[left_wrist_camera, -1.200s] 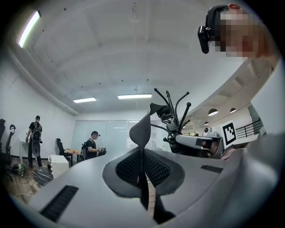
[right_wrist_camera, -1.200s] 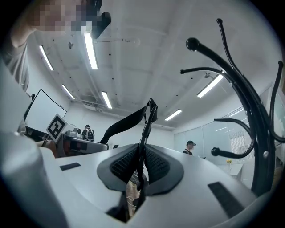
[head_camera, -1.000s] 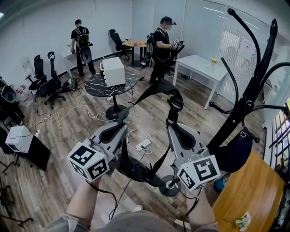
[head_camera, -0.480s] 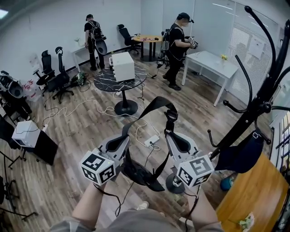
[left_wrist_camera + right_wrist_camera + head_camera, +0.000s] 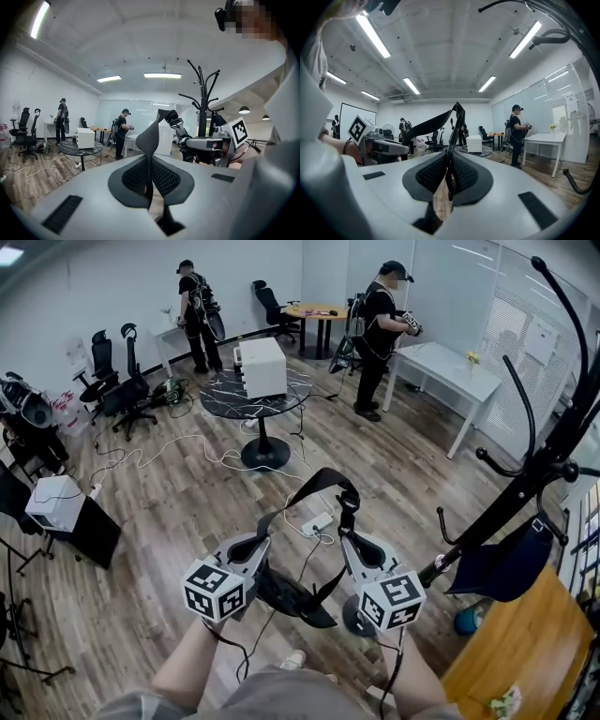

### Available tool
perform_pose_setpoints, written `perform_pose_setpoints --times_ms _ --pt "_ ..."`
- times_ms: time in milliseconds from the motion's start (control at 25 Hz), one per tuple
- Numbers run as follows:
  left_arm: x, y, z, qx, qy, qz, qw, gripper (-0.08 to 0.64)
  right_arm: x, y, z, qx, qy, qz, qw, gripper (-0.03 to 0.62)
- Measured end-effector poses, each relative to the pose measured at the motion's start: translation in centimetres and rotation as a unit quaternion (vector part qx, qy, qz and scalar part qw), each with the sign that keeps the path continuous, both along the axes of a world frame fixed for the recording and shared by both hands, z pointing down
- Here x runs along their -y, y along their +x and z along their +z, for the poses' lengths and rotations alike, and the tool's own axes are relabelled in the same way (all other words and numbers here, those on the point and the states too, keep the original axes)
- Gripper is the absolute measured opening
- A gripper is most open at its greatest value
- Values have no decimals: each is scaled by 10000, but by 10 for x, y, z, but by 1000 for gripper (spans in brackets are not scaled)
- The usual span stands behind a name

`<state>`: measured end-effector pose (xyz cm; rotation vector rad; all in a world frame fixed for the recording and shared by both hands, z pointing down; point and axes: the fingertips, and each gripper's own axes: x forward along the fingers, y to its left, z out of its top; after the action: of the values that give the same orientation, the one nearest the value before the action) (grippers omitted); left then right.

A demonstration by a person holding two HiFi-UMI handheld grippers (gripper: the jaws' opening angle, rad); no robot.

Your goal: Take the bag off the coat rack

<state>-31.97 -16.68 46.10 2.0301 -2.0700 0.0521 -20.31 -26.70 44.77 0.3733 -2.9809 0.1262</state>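
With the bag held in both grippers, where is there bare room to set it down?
Bare floor left of the left gripper, bordered by the white box and loose cables. The wooden table at lower right is mostly bare. Crowded: the power strip and cords ahead, and the coat rack base.

The coat rack (image 5: 553, 470) and a wooden worktop (image 5: 516, 643) crowd the right tongs' (image 5: 348, 526) right side; ahead, floor (image 5: 178, 521) lies open to a round table (image 5: 225, 407).
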Motion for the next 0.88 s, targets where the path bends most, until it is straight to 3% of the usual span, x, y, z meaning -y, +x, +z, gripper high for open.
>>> perform_pose_setpoints --times_ms 280,440,880 --pt "-5 2 23 -97 -195 -39 9998 18 -5 2 20 -178 -133 -13 9998 55" --pt "-5 6 23 -269 -101 -44 9996 18 -2 6 22 -225 -118 23 9997 55" --pt "-2 15 18 -238 -95 47 9997 18 -3 16 14 -136 -224 48 9996 55"
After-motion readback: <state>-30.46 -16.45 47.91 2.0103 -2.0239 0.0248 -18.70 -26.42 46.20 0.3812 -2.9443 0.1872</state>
